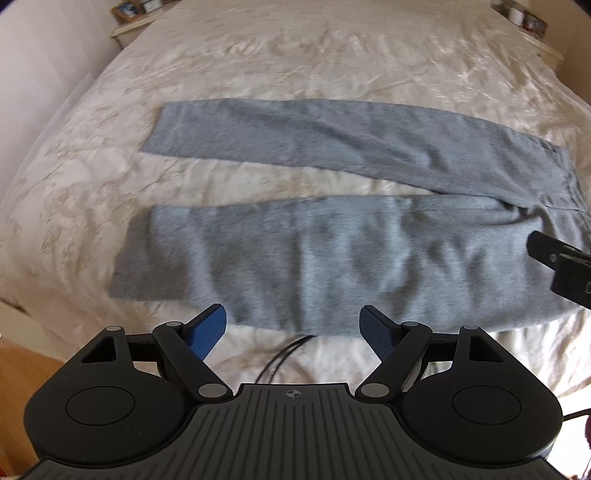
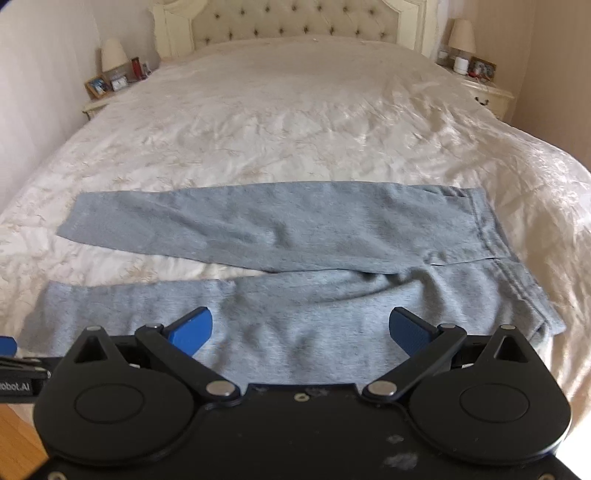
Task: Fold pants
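Grey pants (image 1: pixel 314 206) lie spread flat on the bed, legs pointing left and waistband (image 2: pixel 506 258) to the right, the two legs splayed apart. My left gripper (image 1: pixel 293 325) hovers open over the near edge of the closer leg, nothing between its blue pads (image 1: pixel 210 328). My right gripper (image 2: pixel 301 326) stands open above the closer leg near the crotch, its blue pads (image 2: pixel 192 332) apart and empty. Part of the right gripper (image 1: pixel 561 266) shows at the right edge of the left wrist view; a bit of the left one (image 2: pixel 7 347) shows at the left edge of the right wrist view.
The bed (image 2: pixel 295 122) has a wrinkled cream cover and a tufted headboard (image 2: pixel 291 22). Nightstands with lamps, frames and small items stand at the back left (image 2: pixel 107 85) and back right (image 2: pixel 480 85). Wooden floor (image 1: pixel 26 369) shows at the near left. A black cable (image 1: pixel 284 354) lies below the pants.
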Demonstrator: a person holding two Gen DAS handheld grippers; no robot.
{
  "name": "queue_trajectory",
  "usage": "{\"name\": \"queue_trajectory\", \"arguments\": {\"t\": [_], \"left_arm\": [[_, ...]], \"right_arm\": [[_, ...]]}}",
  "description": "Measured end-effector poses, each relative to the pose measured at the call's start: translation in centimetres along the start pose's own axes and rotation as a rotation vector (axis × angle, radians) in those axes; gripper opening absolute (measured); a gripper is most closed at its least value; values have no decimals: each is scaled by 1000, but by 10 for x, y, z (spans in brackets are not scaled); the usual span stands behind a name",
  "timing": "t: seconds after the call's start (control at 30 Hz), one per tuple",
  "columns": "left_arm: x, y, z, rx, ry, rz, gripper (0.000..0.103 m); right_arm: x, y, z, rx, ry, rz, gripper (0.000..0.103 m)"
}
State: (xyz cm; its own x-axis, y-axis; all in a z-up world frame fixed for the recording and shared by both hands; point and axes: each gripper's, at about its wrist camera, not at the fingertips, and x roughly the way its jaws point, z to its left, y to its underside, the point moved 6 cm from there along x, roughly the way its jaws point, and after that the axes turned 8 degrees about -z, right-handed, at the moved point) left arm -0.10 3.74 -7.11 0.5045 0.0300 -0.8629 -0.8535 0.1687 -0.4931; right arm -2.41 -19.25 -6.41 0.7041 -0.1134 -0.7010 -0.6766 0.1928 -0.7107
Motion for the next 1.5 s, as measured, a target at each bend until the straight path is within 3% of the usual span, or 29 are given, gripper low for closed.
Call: {"name": "queue_trajectory", "arguments": {"t": [0.33,0.57,0.7,0.83,1.2,1.3,1.5], "left_arm": [[24,14,80,6,-110,9,69],[63,9,162,-28,-105,29,56],[90,0,212,-44,-71,3,55],[116,-8,238,8,-37,-17,55],[171,0,236,114,186,37,56],[184,8,232,155,184,60,57],[207,7,231,118,205,118,63]], "right_arm": [[14,13,68,-185,-57,20,103],[25,16,139,-170,-73,85,101],[26,18,179,-131,-50,104,101],[21,22,216,-86,-22,108,101],[14,42,260,1,79,160,101],[18,48,259,20,92,174,101],[26,56,257,43,107,209,101]]}}
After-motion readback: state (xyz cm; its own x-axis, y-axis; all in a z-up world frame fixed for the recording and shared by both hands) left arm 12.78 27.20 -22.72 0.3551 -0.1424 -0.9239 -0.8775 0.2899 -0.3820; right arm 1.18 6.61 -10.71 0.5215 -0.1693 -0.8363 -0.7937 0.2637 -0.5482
